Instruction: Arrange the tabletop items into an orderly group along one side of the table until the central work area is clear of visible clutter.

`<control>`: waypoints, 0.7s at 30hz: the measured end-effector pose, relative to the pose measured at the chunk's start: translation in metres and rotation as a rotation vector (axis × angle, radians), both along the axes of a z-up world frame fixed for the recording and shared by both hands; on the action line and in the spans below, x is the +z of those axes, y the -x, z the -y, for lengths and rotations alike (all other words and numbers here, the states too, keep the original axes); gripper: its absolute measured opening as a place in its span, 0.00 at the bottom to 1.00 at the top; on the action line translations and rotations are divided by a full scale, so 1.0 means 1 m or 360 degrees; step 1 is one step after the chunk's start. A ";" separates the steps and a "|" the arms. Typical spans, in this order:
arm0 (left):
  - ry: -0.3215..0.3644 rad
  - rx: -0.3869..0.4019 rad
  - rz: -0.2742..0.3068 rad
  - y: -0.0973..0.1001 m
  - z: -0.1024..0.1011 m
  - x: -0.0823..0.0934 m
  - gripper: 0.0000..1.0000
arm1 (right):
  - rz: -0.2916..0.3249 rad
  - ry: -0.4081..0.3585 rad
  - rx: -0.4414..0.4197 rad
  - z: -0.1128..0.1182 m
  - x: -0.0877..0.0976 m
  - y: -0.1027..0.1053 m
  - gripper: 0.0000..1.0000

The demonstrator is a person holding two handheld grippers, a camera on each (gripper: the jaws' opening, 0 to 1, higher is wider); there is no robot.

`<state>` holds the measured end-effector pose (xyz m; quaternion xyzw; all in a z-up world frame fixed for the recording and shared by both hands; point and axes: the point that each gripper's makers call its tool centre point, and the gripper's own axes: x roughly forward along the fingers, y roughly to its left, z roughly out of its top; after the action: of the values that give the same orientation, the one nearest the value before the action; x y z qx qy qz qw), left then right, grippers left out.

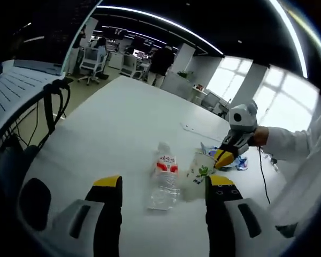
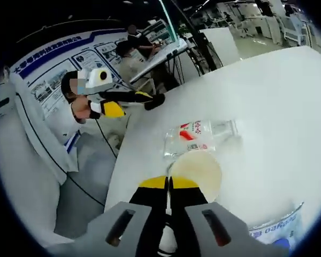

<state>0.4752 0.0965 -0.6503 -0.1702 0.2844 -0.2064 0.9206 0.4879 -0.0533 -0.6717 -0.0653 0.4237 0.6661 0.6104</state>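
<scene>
Cup: paper cup [image 2: 197, 172] stands upright on the white table [image 1: 123, 123], mouth open and, as far as I see, empty. In the left gripper view cup [image 1: 199, 171] sits at about 2 o'clock from the bottle, touching or just beside it.
Right gripper: my right gripper [image 2: 168, 183] has its jaws pinched together over the cup's near rim; in the left gripper view the right gripper [image 1: 223, 156] meets the cup at its top edge.
Cup handling: I judge it light and thin-walled, easy to crush or tip; a rim pinch should carry it if I lift gently and keep it level.
Bottle: clear plastic bottle [image 1: 163, 181] with red label lies on its side, cap pointing away from my left gripper; bottle [image 2: 200, 136] lies at 12 o'clock beyond the cup.
Bottle handling: looks near empty, so light, round and prone to roll; I would grip mid-body across the label.
Left gripper: left gripper [image 1: 163, 187] hangs released, jaws wide apart, bottle between and ahead of them.
Wrapper: blue packet [image 2: 275, 230] lies at 4 o'clock from the cup.
</scene>
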 end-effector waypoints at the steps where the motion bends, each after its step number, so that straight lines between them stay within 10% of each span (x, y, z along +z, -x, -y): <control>1: 0.0001 0.0002 0.0003 0.001 -0.001 0.000 0.63 | 0.0019 0.0002 -0.0001 0.001 0.004 -0.001 0.00; 21: 0.0025 0.0002 0.0013 0.008 -0.004 0.002 0.62 | 0.0510 0.0343 -0.0126 0.038 0.025 -0.073 0.00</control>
<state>0.4674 0.1009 -0.6484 -0.1768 0.2788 -0.2087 0.9206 0.5606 -0.0908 -0.6469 -0.2188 0.3921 0.5733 0.6853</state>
